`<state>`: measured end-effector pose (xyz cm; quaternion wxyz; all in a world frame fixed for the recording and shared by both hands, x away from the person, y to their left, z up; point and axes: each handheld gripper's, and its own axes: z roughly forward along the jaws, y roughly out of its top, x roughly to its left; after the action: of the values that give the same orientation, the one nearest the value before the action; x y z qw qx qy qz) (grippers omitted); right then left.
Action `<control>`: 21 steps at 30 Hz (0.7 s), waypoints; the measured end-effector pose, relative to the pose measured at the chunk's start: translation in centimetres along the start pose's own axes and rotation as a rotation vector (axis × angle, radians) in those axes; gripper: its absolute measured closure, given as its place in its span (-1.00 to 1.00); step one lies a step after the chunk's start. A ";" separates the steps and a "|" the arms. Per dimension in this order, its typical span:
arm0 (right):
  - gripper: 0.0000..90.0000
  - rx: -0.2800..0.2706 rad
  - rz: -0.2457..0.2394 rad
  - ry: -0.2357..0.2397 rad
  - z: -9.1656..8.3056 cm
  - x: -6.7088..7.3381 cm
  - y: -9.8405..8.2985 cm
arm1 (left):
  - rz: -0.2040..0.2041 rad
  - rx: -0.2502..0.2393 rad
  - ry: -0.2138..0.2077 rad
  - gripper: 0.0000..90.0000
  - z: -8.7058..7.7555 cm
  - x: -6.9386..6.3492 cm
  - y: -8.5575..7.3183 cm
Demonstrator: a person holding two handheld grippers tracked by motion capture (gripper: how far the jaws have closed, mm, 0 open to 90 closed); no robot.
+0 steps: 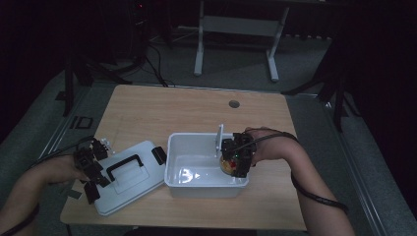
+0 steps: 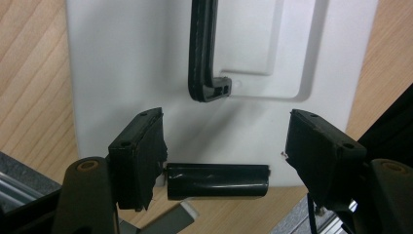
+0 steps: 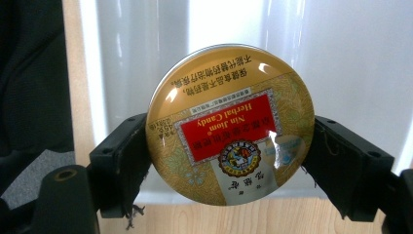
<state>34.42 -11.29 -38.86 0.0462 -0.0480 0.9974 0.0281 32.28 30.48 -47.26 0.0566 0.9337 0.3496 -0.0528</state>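
Observation:
A white plastic bin [image 1: 173, 167] stands open in the middle of the wooden table. Its white lid [image 1: 125, 189] with a black handle [image 1: 123, 165] lies flat to the left of it. My right gripper [image 1: 235, 164] hangs over the bin's right side, shut on a round gold candy tin [image 3: 230, 124] with a red label; the tin [image 1: 227, 166] sits just above the bin's inside. My left gripper [image 2: 221, 146] stands open over the lid's near-left edge, its jaws on either side of a black latch [image 2: 217, 181]. The lid handle [image 2: 203, 53] lies ahead of it.
The table [image 1: 196, 105] has a round cable hole [image 1: 234, 104] at the back. A second black latch [image 1: 159, 155] sits on the lid's end next to the bin. Dark floor and a white table frame [image 1: 236, 29] lie beyond.

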 end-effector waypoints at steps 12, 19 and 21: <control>-0.55 0.030 0.039 0.019 3.7 -1.2 0.0 | 0.001 0.005 0.004 -0.33 0.1 0.1 -0.1; -0.55 0.067 0.048 0.009 5.5 -1.5 0.2 | 0.005 0.006 0.002 -0.33 0.2 0.1 0.1; -0.55 0.065 0.046 0.000 5.8 -1.6 0.3 | 0.004 0.005 0.000 -0.33 0.2 0.0 0.2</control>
<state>36.51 -10.49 -44.51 0.0473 -0.0237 0.9986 -0.0031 32.37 30.31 -47.49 0.0545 0.9346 0.3473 -0.0536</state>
